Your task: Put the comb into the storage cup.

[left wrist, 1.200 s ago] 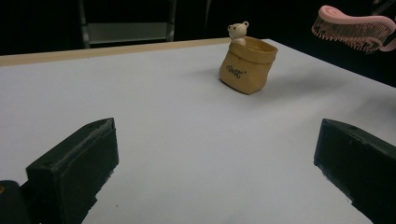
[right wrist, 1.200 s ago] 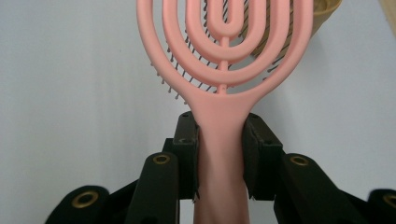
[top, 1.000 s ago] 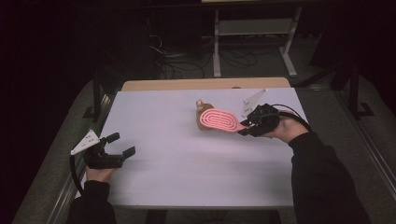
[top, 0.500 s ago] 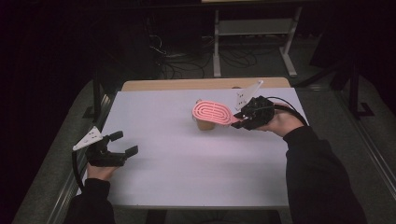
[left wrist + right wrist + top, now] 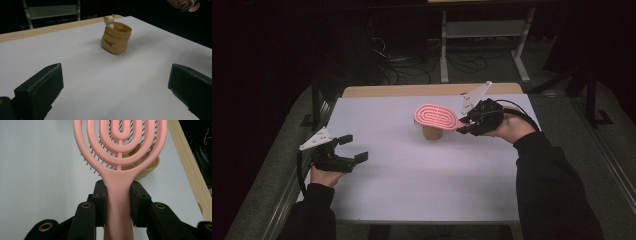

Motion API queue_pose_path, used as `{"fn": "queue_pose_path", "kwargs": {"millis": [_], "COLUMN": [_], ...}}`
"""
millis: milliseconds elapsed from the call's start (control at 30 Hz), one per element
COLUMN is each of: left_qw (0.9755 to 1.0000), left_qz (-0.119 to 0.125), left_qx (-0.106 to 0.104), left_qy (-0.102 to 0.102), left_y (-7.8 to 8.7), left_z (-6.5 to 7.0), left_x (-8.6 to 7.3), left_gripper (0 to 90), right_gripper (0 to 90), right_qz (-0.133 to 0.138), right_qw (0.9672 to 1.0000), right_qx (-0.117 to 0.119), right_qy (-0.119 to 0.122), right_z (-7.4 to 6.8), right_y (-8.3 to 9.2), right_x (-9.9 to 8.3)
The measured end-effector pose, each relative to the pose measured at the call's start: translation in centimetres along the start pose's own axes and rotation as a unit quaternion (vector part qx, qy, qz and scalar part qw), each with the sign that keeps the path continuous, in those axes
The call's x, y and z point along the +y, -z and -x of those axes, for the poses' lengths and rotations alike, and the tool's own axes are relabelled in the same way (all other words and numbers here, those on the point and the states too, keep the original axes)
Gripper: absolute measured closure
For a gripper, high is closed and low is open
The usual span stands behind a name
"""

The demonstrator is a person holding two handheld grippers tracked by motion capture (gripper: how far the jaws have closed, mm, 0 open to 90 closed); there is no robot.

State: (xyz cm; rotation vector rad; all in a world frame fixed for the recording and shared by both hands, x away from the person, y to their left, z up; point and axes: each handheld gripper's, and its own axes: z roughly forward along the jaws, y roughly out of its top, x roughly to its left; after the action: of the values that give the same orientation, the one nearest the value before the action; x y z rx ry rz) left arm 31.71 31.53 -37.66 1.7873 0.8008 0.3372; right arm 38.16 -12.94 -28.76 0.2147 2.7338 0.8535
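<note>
A pink hairbrush [image 5: 435,116] with an open looped head hangs flat above a small tan sack-shaped pot [image 5: 432,132] at the table's far middle. My right gripper [image 5: 467,125] is shut on the brush's handle [image 5: 118,202], bristles facing down over the pot [image 5: 146,167]. In the left gripper view the pot [image 5: 115,38] stands upright with a small bear figure [image 5: 109,20] at its rim. My left gripper [image 5: 353,148] hovers open near the table's left edge, nothing between its jaws, which point toward the pot.
The white table top [image 5: 412,175] has a wooden strip [image 5: 422,90] along its far edge. A metal rack [image 5: 482,35] and cables [image 5: 397,65] stand on the dark floor behind. The person's sleeves reach in from the bottom.
The right gripper has lifted the brush and carried it left, from resting by the pot to hovering level over it. The left gripper has risen a little and drifted toward the table.
</note>
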Motion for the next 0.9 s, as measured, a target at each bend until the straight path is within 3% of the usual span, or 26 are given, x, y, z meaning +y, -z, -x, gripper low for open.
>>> {"fn": "queue_pose_path", "kwargs": {"millis": [333, 567, 767, 900], "left_qw": [0.9998, 0.9994, 0.9988, 0.9981], "left_qz": [-0.007, 0.0, -0.004, 0.002], "left_qx": [-0.016, -0.036, -0.047, -0.061], "left_qy": [-0.008, -0.001, -0.007, 0.002], "left_y": [-0.9, -1.7, -2.9, -3.9], "left_z": [0.5, 1.0, 1.8, 2.2], "left_x": [2.4, 4.1, 5.6, 6.3], "left_gripper": [0.0, 0.0, 0.0, 0.0], "right_gripper": [68.2, 68.2, 68.2, 68.2], "right_qz": [0.009, 0.016, 0.021, 0.023], "right_qw": [0.9999, 0.9998, 0.9996, 0.9995], "right_qx": [-0.007, -0.013, -0.017, -0.021], "right_qy": [0.004, 0.004, 0.0, 0.0], "right_z": [0.2, 0.4, 0.5, 0.6], "right_y": [0.2, -0.1, -0.4, -0.8], "right_x": [1.2, 2.1, 2.5, 2.8]}}
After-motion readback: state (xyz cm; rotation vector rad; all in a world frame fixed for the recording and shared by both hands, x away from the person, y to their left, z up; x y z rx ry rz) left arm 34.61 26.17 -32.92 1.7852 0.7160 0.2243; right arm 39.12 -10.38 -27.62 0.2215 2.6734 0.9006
